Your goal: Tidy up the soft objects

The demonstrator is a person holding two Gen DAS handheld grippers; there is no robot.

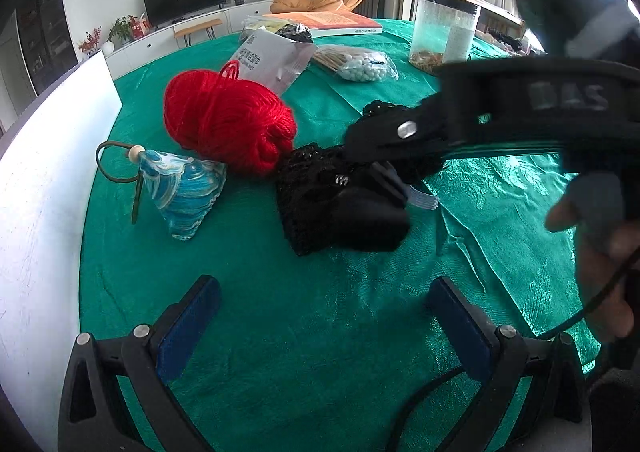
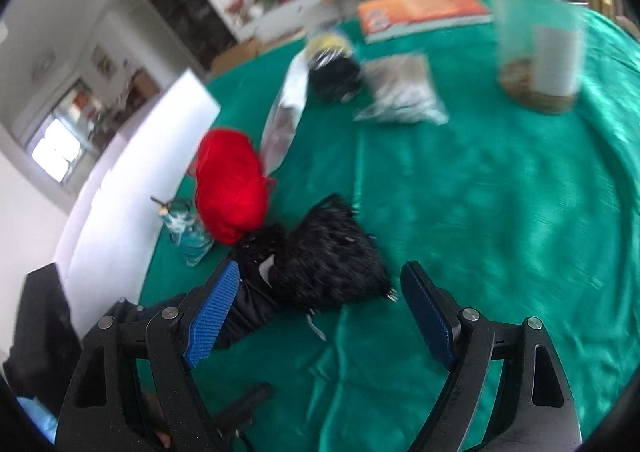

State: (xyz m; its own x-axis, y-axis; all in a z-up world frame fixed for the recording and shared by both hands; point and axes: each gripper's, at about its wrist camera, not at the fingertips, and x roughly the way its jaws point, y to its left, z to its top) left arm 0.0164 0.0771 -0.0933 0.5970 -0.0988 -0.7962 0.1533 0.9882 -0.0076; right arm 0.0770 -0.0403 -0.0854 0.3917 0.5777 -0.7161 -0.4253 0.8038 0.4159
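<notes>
On a green cloth [image 1: 320, 312], three soft things are gathered near a white board [image 1: 60, 155] at the left edge: a red yarn ball [image 1: 228, 123], a blue pouch [image 1: 186, 191] just beside it, and a black knit [image 1: 344, 203] touching the yarn on its other side. These appear to be already grouped, so the sorting is judged to be well under way.

The left gripper [image 1: 324, 316] is held over bare cloth, short of the knit, with its fingers spread wide and nothing between them. The right gripper [image 2: 320, 300] is also spread wide; in its own view the knit [image 2: 320, 264] lies just ahead of the fingers, partly between them, and is not gripped. In the left view the right gripper [image 1: 384, 163] is seen reaching over the knit, though whether a fingertip touches it cannot be told. The right view is blurred.

Farther back, well apart from the group, other things are seen: a silver packet [image 1: 276, 59], a clear bag [image 1: 360, 65], a dark bundle [image 1: 296, 31], a book [image 1: 332, 23] and a jar [image 1: 444, 31]. Whether any of these is soft and still to be sorted cannot be settled; the dark bundle and the bag are judged the likeliest remainder.
</notes>
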